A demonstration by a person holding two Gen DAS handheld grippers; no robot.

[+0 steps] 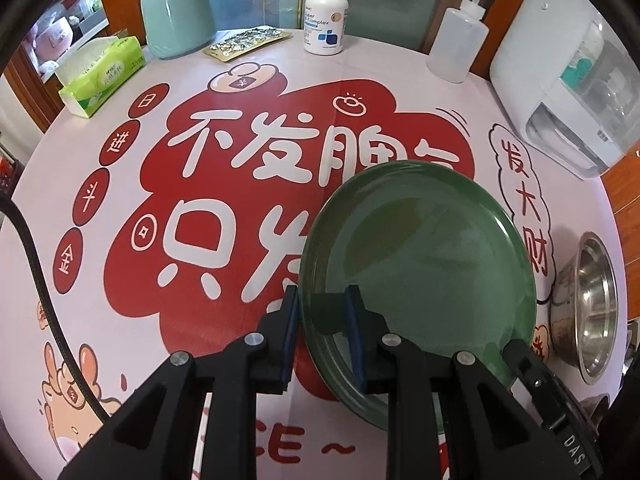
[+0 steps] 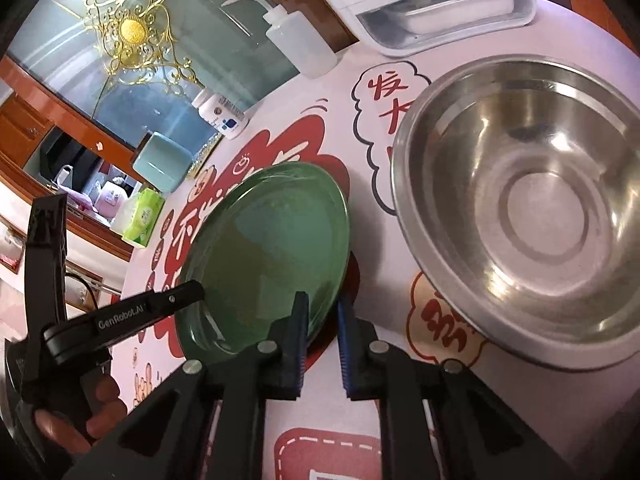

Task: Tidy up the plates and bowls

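The left gripper (image 1: 323,320) reaches forward and low, its blue-padded fingers (image 1: 290,322) parted by a narrow gap; the right gripper (image 2: 323,334) likewise, jaws slightly apart. A hand (image 2: 72,420) grips the left tool's handle

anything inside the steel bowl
Nothing visible: the steel bowl looks empty, showing only its shiny bare bottom and reflections. The rim nearest the right wrist camera hides a strip of the inner wall, so that part can't be checked.

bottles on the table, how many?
2: white supplement bottle at the far edge, centre; clear squeeze bottle to its right, beside the white appliance. More may be out of view.
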